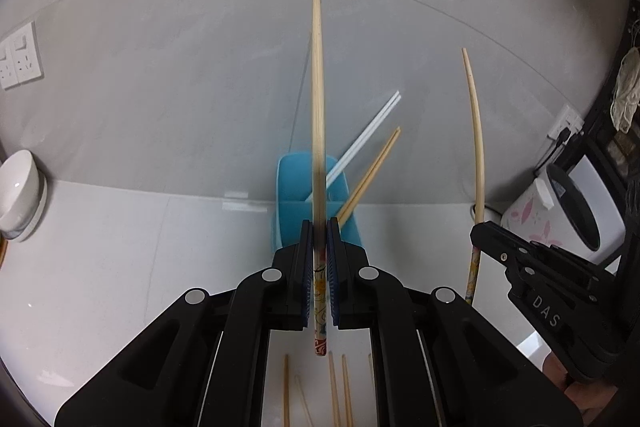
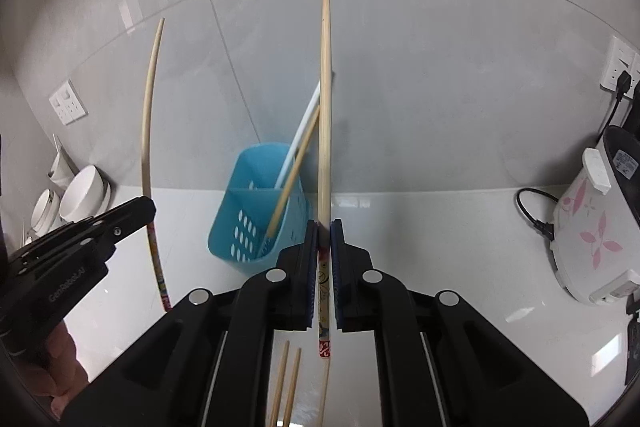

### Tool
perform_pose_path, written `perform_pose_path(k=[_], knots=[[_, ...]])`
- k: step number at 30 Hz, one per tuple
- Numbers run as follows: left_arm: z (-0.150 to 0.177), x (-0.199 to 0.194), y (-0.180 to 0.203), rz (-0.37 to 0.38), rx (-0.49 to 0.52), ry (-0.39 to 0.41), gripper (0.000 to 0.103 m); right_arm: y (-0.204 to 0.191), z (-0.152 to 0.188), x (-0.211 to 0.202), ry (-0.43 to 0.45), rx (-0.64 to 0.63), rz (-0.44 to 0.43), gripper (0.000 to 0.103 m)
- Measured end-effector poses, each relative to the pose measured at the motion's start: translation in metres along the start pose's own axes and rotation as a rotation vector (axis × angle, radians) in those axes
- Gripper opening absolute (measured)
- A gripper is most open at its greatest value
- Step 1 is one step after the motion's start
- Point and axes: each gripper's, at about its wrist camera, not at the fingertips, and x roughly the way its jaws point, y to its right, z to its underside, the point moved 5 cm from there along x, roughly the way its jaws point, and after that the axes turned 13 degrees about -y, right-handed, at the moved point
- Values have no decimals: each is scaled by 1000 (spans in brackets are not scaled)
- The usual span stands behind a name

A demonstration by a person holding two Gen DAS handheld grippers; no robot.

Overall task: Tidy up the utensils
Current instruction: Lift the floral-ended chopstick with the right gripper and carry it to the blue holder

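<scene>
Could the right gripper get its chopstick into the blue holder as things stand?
Probably yes. The right gripper is shut on its chopstick, and the blue holder stands just ahead with its top open. Only the leaning chopsticks already inside it crowd one compartment.

A white countertop [image 2: 440, 247] carries a blue utensil holder [image 2: 248, 223], bowls [image 2: 86, 193], rice cooker [image 2: 592, 227] and loose chopsticks [image 2: 286, 383].

White bowls [image 2: 86, 193] stacked far left; floral rice cooker [image 2: 592, 231] right; wall sockets [image 2: 68, 101].
</scene>
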Motion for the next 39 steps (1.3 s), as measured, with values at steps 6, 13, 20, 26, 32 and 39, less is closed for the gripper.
perform_pose_path(k=[6, 13, 20, 26, 32, 39], knots=[[-17, 4, -1, 34, 20, 88, 6, -3, -12, 4, 50, 1, -34, 6], [-34, 8, 0, 49, 51, 189, 6, -1, -23, 10, 97, 7, -50, 6], [-42, 16, 7, 42, 107, 273, 6, -3, -26, 16, 134, 1, -49, 6], [-41, 37, 12, 34, 141, 313, 6, -2, -27, 25, 140, 6, -62, 6], [-35, 56, 8, 7, 154, 314, 6, 1, -27, 31, 147, -3, -62, 6], [-27, 77, 9, -27, 166, 300, 6, 5, -26, 38, 135, 6, -62, 6]])
